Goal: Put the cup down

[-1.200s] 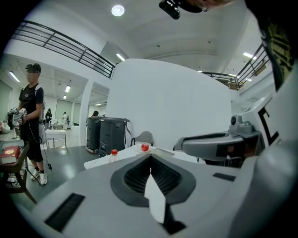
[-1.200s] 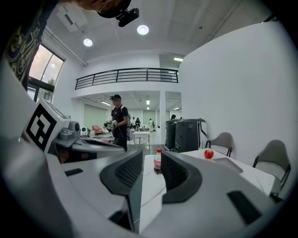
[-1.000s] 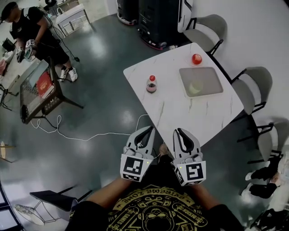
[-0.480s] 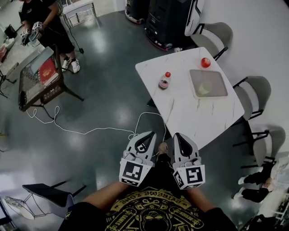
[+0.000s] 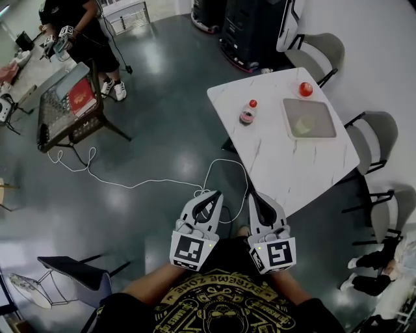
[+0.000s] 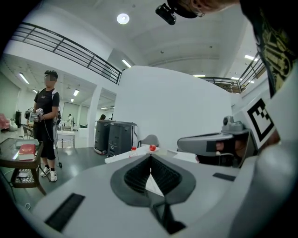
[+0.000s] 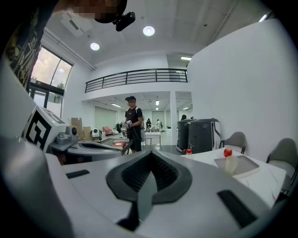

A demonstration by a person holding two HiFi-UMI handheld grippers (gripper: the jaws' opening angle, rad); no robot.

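Observation:
A pale cup (image 5: 303, 123) stands upright in a grey tray (image 5: 323, 127) on the white marble table (image 5: 279, 162); neither gripper holds it. The right gripper view shows that cup (image 7: 229, 163) in the tray (image 7: 244, 166), far ahead to the right. My left gripper (image 5: 214, 194) and right gripper (image 5: 255, 195) are held side by side over the floor, short of the table's near edge. Both are shut with nothing between the jaws. Seen from its own camera, the left gripper (image 6: 150, 155) has its tips meeting, and so does the right gripper (image 7: 151, 152).
A red ball (image 5: 305, 89) and a red-capped bottle (image 5: 247, 114) stand on the table. Grey chairs (image 5: 380, 133) ring its right side. A white cable (image 5: 130, 184) trails across the dark floor. A glass side table (image 5: 68, 107), a standing person (image 5: 81, 19) and black machines (image 5: 253, 29) lie beyond.
The head view has swung, so the table now sits further right in the picture. Both grippers keep the same close, side-by-side pose before my body.

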